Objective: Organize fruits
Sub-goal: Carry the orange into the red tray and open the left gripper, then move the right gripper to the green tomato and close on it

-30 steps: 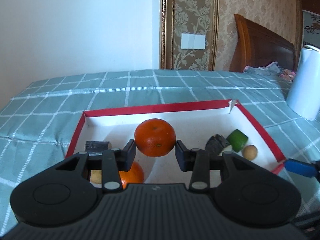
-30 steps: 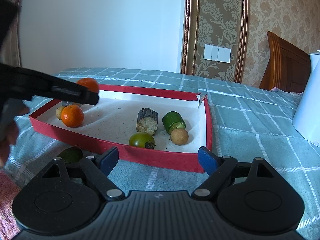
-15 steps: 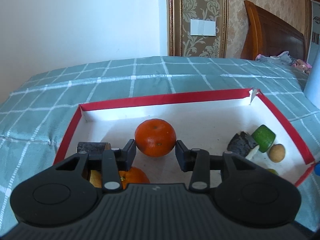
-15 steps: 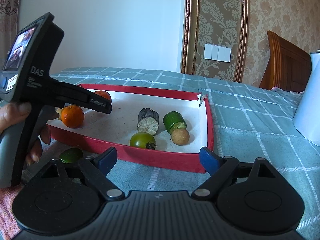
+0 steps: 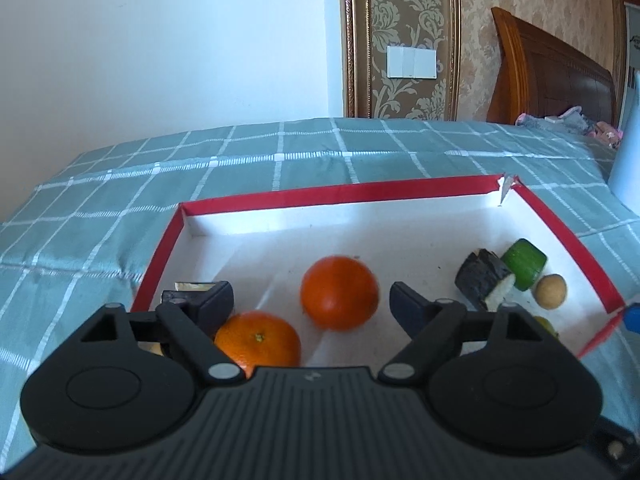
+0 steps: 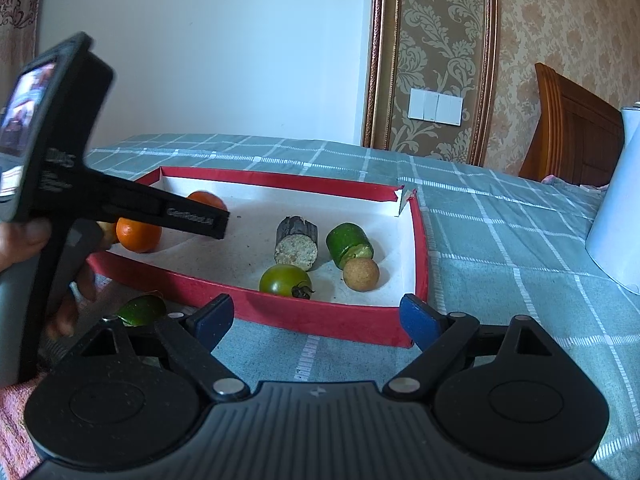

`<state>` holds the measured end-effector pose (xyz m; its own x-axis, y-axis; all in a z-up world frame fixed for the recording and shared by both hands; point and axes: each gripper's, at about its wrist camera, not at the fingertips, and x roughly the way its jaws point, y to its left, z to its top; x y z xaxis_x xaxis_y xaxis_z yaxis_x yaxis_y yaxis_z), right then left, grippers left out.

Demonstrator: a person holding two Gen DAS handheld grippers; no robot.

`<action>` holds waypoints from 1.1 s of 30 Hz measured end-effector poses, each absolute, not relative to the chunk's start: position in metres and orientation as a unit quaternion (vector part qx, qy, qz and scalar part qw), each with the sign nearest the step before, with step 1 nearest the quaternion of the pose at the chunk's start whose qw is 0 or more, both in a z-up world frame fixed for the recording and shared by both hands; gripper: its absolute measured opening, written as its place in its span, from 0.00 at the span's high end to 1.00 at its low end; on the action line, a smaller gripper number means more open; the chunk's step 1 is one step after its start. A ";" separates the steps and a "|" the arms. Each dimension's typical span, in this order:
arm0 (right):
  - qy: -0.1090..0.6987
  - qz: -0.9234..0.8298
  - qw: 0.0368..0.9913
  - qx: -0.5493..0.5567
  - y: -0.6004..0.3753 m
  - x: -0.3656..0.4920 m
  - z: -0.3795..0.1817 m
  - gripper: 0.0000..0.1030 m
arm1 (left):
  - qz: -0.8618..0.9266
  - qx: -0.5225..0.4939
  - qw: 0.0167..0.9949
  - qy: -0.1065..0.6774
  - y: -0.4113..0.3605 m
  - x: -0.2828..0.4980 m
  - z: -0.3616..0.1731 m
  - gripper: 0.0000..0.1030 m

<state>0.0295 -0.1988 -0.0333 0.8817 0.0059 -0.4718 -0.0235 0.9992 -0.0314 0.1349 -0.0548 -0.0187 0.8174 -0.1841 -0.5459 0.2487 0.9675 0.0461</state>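
Observation:
My left gripper [image 5: 310, 300] hangs over the left part of the red-rimmed white tray [image 5: 332, 196]. Its jaws are opening, and a blurred orange [image 5: 339, 292] sits between them with neither pad touching it. A second orange [image 5: 258, 340] lies just below the left finger. In the right wrist view the released orange [image 6: 206, 200] peeks out behind the left gripper's finger [image 6: 192, 218]. My right gripper [image 6: 314, 316] is open and holds nothing, low over the cloth before the tray's near wall. A green fruit [image 6: 142, 310] lies outside the tray, by its left finger.
The right half of the tray holds a dark cut cylinder [image 6: 297, 240], a green cut piece [image 6: 348, 244], a tan ball [image 6: 361, 274] and a green tomato [image 6: 285, 280]. A white container [image 6: 616, 208] stands at the right on the checked cloth. A hand [image 6: 24, 240] grips the left tool.
The left jaws have spread and let go of the orange, which now sits lower, over the tray floor. The right gripper has stayed where it was.

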 end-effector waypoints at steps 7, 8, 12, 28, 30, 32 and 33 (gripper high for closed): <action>0.241 0.007 0.970 -0.024 -0.198 0.028 -0.034 0.12 | -0.107 0.036 0.956 0.270 -0.036 0.105 -0.010 0.07; 0.241 0.008 0.970 -0.024 -0.198 0.028 -0.034 0.12 | -0.103 0.034 0.958 0.264 -0.032 0.099 -0.009 0.07; 0.241 0.007 0.970 -0.024 -0.197 0.028 -0.034 0.12 | -0.091 0.029 0.962 0.255 -0.016 0.080 -0.006 0.04; 0.233 0.005 0.972 -0.033 -0.196 0.025 -0.037 0.12 | -0.042 0.014 0.961 0.273 0.030 0.041 -0.028 0.02; 0.233 0.005 0.972 -0.033 -0.196 0.025 -0.037 0.12 | -0.046 0.006 0.959 0.280 0.036 0.040 -0.032 0.02; 0.233 0.005 0.972 -0.032 -0.196 0.025 -0.037 0.12 | -0.050 -0.006 0.956 0.288 0.041 0.040 -0.033 0.01; 0.233 0.005 0.972 -0.032 -0.196 0.025 -0.037 0.12 | -0.050 -0.012 0.955 0.291 0.043 0.041 -0.034 0.00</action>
